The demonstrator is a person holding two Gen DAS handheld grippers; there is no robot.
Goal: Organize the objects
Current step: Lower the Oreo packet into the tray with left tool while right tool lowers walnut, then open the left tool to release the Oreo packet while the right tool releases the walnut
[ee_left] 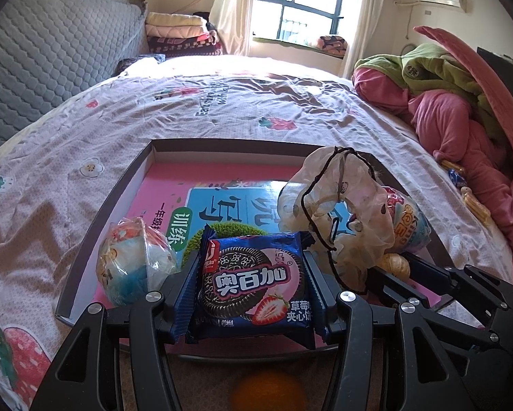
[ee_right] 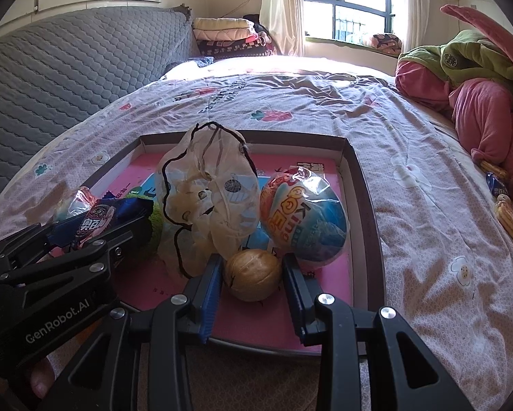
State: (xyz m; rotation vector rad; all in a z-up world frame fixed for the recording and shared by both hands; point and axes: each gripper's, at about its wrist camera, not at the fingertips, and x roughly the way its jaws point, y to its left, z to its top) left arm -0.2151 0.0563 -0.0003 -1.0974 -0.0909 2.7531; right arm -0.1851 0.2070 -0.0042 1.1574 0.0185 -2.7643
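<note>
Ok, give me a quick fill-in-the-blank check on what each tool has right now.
1. The left tongs grip a cookie pack with a ___ wrapper.
2. The right tongs pinch a ___.
3. The sheer bag in the tray has a ___ cord.
Missing words: blue; walnut; black.

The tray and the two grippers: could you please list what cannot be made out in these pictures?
- Left wrist view: the walnut is mostly hidden behind the hair scrunchie and the right gripper.
- Left wrist view: an orange blur at the bottom edge is unidentifiable.
- Right wrist view: the cookie packet is largely covered by the left gripper.
- Both views: the tray's near rim sits behind the gripper bodies.
</note>
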